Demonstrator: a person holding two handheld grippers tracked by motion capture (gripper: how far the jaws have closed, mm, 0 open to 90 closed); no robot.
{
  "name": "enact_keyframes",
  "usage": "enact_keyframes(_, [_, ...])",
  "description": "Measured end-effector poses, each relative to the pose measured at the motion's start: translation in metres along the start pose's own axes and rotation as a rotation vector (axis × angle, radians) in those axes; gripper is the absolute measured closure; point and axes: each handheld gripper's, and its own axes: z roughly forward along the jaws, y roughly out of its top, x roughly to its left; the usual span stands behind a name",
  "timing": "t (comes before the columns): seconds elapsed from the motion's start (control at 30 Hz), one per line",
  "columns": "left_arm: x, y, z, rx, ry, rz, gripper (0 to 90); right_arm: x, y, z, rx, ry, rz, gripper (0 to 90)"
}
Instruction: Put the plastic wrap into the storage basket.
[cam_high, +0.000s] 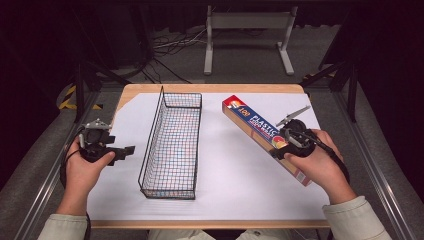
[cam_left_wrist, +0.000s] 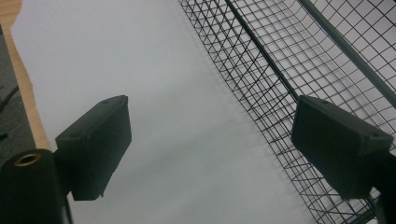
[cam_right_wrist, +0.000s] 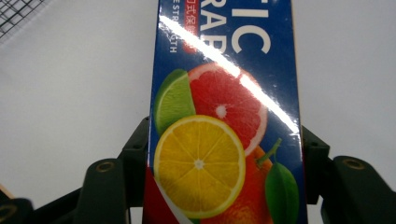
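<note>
Right gripper (cam_high: 286, 146) has the plastic wrap box (cam_high: 260, 131) pinched across its width, jaws pressed on both long sides. The right gripper view brings up the citrus picture on the box (cam_right_wrist: 224, 140), too small to read from the high view. The box appears to lie on the white sheet (cam_high: 235, 165) covering the tabletop. Left gripper (cam_high: 129, 150) is spread wide, holding nothing, just beside the wire basket (cam_high: 172, 145), whose mesh (cam_left_wrist: 299, 70) sits behind one jaw.

lab-style recording rig: dark curtains (cam_high: 30, 45), metal frame rails (cam_high: 372, 165), floor cables (cam_high: 167, 45), paper-covered table (cam_high: 240, 175).
</note>
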Motion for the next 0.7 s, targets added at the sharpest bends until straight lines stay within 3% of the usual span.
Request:
enact_keyframes(0.23, [-0.004, 0.005, -0.01, -0.001, -0.026, 0.02, 9.9, -0.006, 0.009, -0.024, -0.011, 0.033, -0.104, 40.4])
enact_keyframes(0.4, [-0.011, 0.01, -0.016, -0.008, -0.048, 0.076, 9.8, -0.007, 0.017, -0.033, -0.023, 0.062, -0.221, 40.4])
enact_keyframes(0.43, [-0.011, 0.01, -0.016, -0.008, -0.048, 0.076, 9.8, -0.007, 0.017, -0.033, -0.023, 0.062, -0.221, 40.4])
enact_keyframes(0.47, [-0.016, 0.013, -0.019, -0.01, -0.065, 0.098, 9.8, -0.006, 0.02, -0.033, -0.022, 0.082, -0.264, 40.4])
enact_keyframes(0.53, [-0.019, 0.015, -0.021, -0.011, -0.077, 0.119, 9.8, -0.005, 0.022, -0.033, -0.019, 0.091, -0.281, 40.4])
enact_keyframes(0.7, [-0.034, 0.024, -0.025, -0.019, -0.106, 0.207, 9.5, 0.002, 0.031, -0.036, -0.025, 0.122, -0.412, 40.3])
